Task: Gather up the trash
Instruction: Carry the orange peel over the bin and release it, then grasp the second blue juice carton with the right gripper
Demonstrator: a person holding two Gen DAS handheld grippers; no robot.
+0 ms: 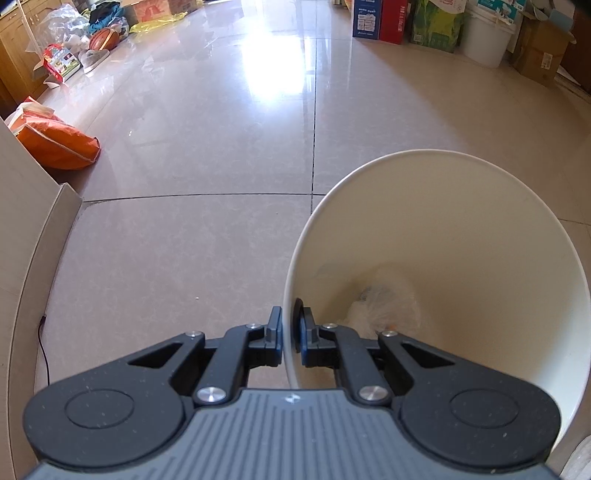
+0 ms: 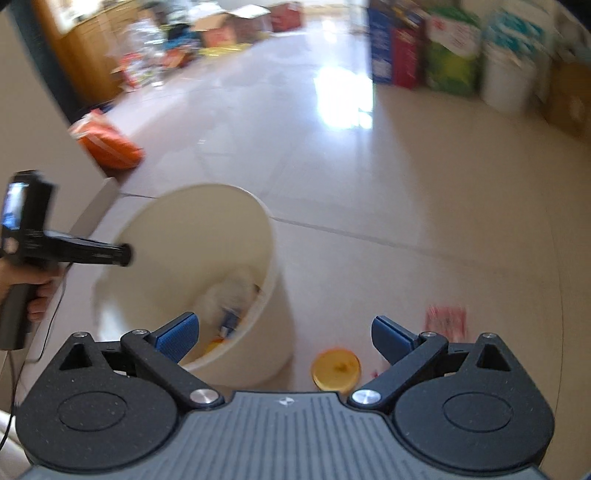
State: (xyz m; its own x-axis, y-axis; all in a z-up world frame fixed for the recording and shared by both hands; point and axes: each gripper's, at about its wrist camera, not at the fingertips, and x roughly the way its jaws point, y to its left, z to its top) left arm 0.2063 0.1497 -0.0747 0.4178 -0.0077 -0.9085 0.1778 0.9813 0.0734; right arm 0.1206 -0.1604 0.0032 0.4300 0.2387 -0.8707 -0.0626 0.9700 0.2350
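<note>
My left gripper (image 1: 289, 332) is shut on the rim of a white bucket (image 1: 461, 206), one finger outside the wall and one inside. The bucket is tilted, and crumpled plastic trash (image 1: 384, 306) lies at its bottom. In the blurred right wrist view the same bucket (image 2: 236, 236) stands left of centre with the left gripper (image 2: 123, 254) clamped on its rim, held by a hand (image 2: 33, 291). My right gripper (image 2: 284, 334) is open and holds nothing. Just below it on the floor lie a round yellow lid (image 2: 335, 367) and a red wrapper (image 2: 445, 321).
An orange bag (image 1: 59, 142) lies by a beige wall corner (image 1: 33, 229) at left. Boxes (image 1: 380, 18), a white pail (image 1: 485, 35) and cartons line the far right. A basketball (image 1: 105, 38) and clutter sit at the far left. A black cable (image 1: 43, 343) runs along the wall.
</note>
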